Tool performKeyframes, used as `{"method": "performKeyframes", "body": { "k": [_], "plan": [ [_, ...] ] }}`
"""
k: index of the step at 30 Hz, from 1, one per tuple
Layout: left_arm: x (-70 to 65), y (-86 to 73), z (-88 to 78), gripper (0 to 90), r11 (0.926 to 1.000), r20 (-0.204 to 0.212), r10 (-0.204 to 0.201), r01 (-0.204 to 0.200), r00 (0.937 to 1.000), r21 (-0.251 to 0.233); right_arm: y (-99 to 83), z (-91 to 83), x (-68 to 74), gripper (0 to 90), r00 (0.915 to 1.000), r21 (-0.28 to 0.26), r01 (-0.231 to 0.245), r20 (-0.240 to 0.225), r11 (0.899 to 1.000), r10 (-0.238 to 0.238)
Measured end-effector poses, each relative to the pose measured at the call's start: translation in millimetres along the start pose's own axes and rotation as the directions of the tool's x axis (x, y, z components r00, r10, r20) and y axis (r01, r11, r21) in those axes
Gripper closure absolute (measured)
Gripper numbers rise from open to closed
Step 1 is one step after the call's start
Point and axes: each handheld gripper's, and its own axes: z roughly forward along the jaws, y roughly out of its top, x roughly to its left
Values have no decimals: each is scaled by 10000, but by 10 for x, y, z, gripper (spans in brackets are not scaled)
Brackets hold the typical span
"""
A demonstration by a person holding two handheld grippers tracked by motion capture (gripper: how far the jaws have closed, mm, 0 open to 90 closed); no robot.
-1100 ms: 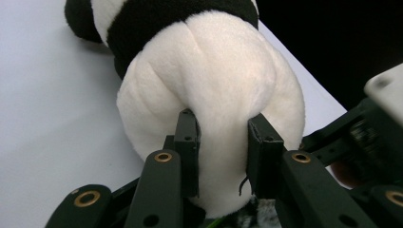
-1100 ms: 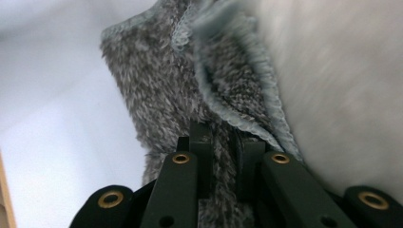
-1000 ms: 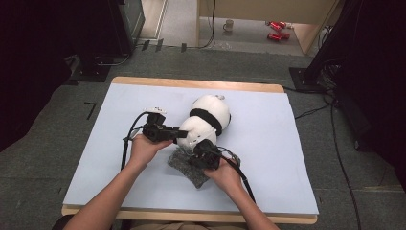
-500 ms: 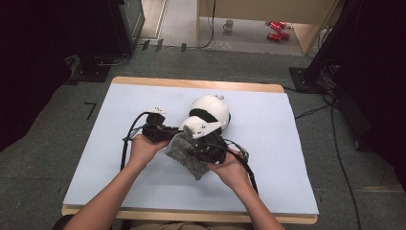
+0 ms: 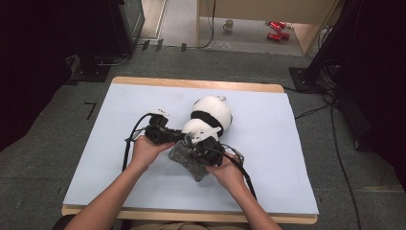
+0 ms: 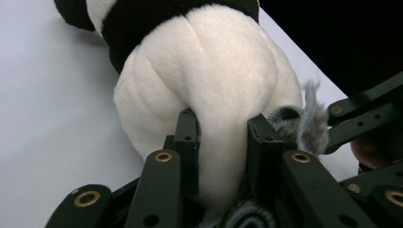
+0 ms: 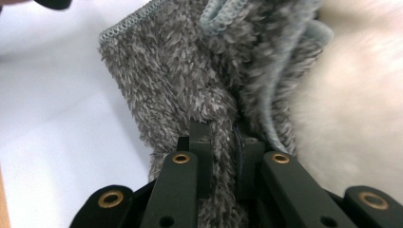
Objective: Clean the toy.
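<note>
my left jaws are clamped on a pinch of the plush panda [image 6: 199, 85], squeezing the soft white bottom end between them. the left gripper [image 5: 181, 137] lies low on the bench [image 5: 287, 158], coming in from the left side of the toy. the panda lies on its side near the middle of the pale blue surface, its white end toward me and its black band farther back. just right of that, my right jaws are closed tight on a fold of the grey fuzzy cloth [image 7: 180, 85], which looks like a small garment with a stitched hem. the right gripper [image 5: 195, 152] sits close in front of the panda's near end, so the cloth is bunched right against the white plush and touching it.

i judge the step in hand is pulling the cloth up over the panda's bottom end. to do it well, i should keep the left pinch steady so the toy cannot slide or roll, and draw the cloth's open edge over the rounded end rather than dragging it flat. the cloth is bunched, so i cannot tell where its opening lies; i may need to regrip nearer the hem.
</note>
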Motion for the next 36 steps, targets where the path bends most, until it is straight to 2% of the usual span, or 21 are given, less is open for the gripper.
{"method": "performKeyframes", "body": {
  "k": [2, 4, 5, 6, 7, 14, 19, 22, 23, 24, 27, 28, 31, 33, 36],
  "plan": [
    [2, 1, -1, 705, 10000, 6, -20, 20, 10000, -22, -7, 14, 0, 822, 10000, 9, 22, -25, 10000, -22],
    [10, 4, -7, 705, 9999, 73, -84, 84, 9999, -62, -25, 85, 13, 821, 9999, 374, -55, -159, 9993, 61],
    [10, 4, -7, 705, 9999, 73, -84, 84, 9999, -62, -25, 85, 13, 821, 9999, 374, -55, -159, 9993, 61],
    [11, 9, -12, 705, 9998, 128, -113, 115, 9999, -134, -38, 122, 17, 821, 9998, 598, -114, -170, 9981, 124],
    [13, 16, -22, 705, 9998, 180, -96, 98, 9998, -152, -96, 243, 56, 820, 10000, 1088, -21, -24, 9941, 24],
    [5, 29, -42, 704, 9997, 106, 168, -166, 9998, -169, -110, 272, 42, 820, 9999, 1129, -88, -123, 9936, 103],
    [23, 42, -85, 704, 9996, 110, 107, -104, 9999, -279, -115, 266, 9, 820, 9995, 1153, -227, -210, 9931, 253],
    [40, 49, -124, 704, 9991, 38, 123, -121, 9999, -415, -111, 233, -16, 820, 9980, 1133, -422, -416, 9927, 471],
    [42, 51, -138, 704, 9985, 11, 233, -233, 9997, -496, -98, 205, -16, 819, 9967, 1079, -431, -640, 9932, 502],
    [42, 60, -157, 704, 9980, -12, 335, -335, 9994, -532, -39, 119, 12, 815, 9957, 950, -246, -864, 9952, 329],
    [52, 65, -171, 704, 9979, -38, 300, -301, 9995, -572, 30, 21, 38, 815, 9939, 663, -146, -1083, 9977, 218],
    [80, 60, -179, 704, 9982, -113, 318, -323, 9994, -504, 94, -85, 51, 815, 9920, 398, -142, -1248, 9991, 191],
    [104, 51, -187, 703, 9983, -185, 324, -332, 9993, -473, 147, -244, 14, 815, 9901, -88, -304, -1376, 9995, 289],
    [123, 51, -196, 703, 9983, -224, 352, -362, 9991, -456, 152, -279, -3, 815, 9895, -190, -391, -1397, 9991, 361],
    [157, 41, -225, 703, 9981, -428, 475, -491, 9980, -380, 149, -433, -127, 814, 9913, -521, -685, -1162, 9963, 621]
  ]
}}
